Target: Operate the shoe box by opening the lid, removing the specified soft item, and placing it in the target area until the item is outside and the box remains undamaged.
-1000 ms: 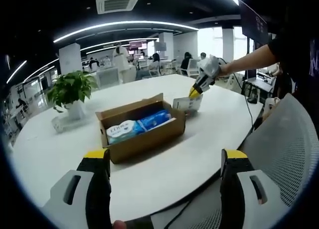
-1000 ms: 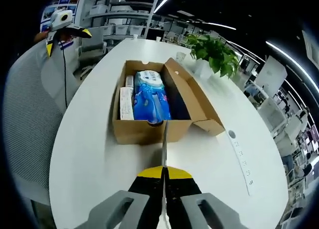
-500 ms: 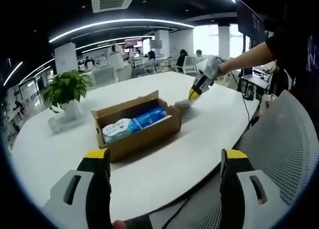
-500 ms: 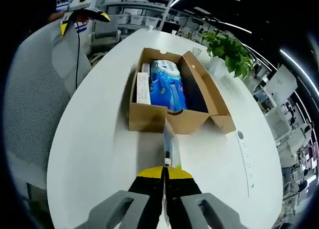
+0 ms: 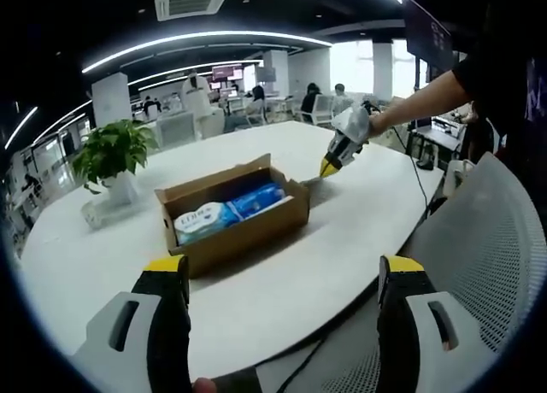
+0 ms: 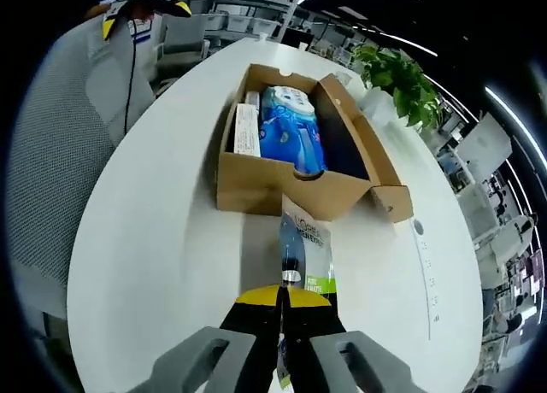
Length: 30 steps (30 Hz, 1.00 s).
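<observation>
Sachet (image 6: pixel 303 255) pinched by shut right gripper (image 6: pixel 281 301), low over table (image 6: pixel 154 239) beside shoe box (image 6: pixel 282 188) for set-down; left gripper (image 5: pixel 282 278) wide, idle.

We see the box (image 6: pixel 291 167) near the middle of the desk (image 6: pixel 162 239), lid open, with a pack of tissues (image 6: pixel 291 128) inside. The pouch (image 6: pixel 305 248) in our right gripper (image 6: pixel 282 312) lies just before the box's near wall. A plant (image 5: pixel 111 154) stands behind the box, toward the desk's far edge.
</observation>
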### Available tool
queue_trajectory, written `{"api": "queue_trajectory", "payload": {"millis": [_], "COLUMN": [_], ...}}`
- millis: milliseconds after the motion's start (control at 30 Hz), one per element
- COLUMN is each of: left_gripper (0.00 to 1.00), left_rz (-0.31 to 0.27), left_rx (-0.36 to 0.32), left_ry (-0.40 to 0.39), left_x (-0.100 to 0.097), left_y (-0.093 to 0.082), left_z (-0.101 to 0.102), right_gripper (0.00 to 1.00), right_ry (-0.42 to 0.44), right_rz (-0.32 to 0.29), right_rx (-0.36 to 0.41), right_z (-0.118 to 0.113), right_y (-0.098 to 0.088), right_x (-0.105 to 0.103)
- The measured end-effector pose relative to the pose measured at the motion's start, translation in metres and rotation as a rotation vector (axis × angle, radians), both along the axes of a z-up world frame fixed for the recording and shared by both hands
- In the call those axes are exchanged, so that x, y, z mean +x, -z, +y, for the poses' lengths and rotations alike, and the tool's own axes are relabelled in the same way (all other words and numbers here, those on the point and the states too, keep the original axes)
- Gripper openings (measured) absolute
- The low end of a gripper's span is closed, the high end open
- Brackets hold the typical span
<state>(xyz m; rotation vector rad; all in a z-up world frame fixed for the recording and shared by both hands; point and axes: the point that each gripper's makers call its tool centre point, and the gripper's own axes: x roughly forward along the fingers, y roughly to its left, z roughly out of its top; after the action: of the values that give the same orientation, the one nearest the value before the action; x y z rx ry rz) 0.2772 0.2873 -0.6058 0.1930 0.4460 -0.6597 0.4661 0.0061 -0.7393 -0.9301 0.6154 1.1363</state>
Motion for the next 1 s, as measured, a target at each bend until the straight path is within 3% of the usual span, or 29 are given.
{"api": "queue_trajectory", "payload": {"millis": [1000], "left_gripper": [0.89], "left_rz": [0.003], "left_rx": [-0.004], "left_ry": [-0.023], "left_x": [0.002], "left_y": [0.0], "left_z": [0.004], "right_gripper": [0.0], "right_ry": [0.043], "right_rz": [0.028], "right_rx": [-0.079], "right_z": [-0.008], "right_y": [0.044], "right_x": [0.002]}}
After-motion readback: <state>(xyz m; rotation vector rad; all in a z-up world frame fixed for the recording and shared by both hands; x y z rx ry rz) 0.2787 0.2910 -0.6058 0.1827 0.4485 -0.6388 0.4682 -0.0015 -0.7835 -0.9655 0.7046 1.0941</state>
